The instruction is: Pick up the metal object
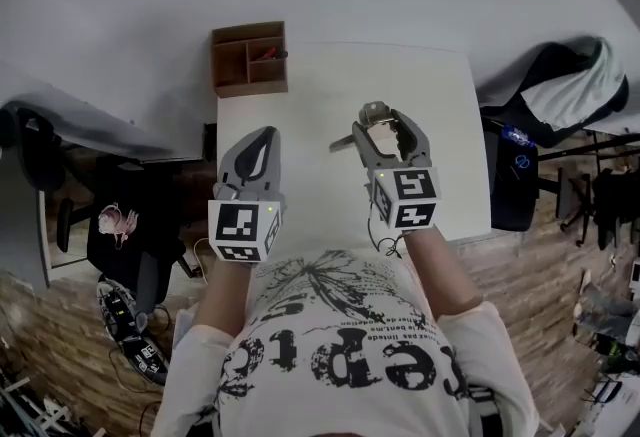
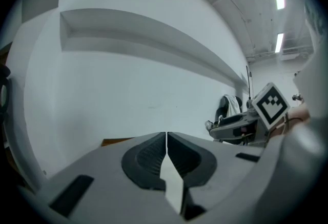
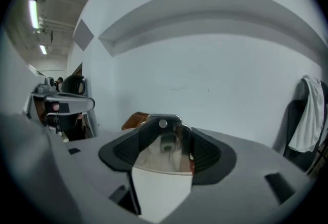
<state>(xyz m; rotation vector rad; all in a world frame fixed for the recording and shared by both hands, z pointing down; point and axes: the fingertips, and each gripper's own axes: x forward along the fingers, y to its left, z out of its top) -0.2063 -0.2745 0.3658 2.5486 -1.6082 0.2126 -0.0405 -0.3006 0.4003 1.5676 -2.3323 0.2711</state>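
Nearest the camera, the person's printed shirt (image 1: 350,345) fills the lower head view, with both forearms reaching forward over the white table (image 1: 320,85). The left tongs (image 1: 260,147) hang over the table's near left part, behind their marker cube (image 1: 245,230). In the left gripper view these tongs (image 2: 166,143) are pressed together along a thin seam with nothing between them. The right tongs (image 1: 388,125) sit beside them over the table's right half, a little further forward, with their own marker cube (image 1: 405,197) at the rear. They pinch the metal object (image 1: 372,115), whose upper end stands between the jaw tips while a thin part of it juts out to the left. In the right gripper view the right tongs (image 3: 164,130) clamp on that shiny piece (image 3: 161,154) from both sides. It has a small round hole or rivet near its top edge. Whether it touches the table cannot be told. The object is well apart from the left tongs. Further off, a brown box (image 1: 249,58) with compartments stands at the table's far left corner, with a small red item (image 1: 268,53) in its upper right compartment. The box edge (image 3: 134,119) shows just past the right jaws. Beyond the table rises a plain white wall (image 3: 205,74). At the far right, a pale cloth (image 1: 575,85) is draped over a dark chair.
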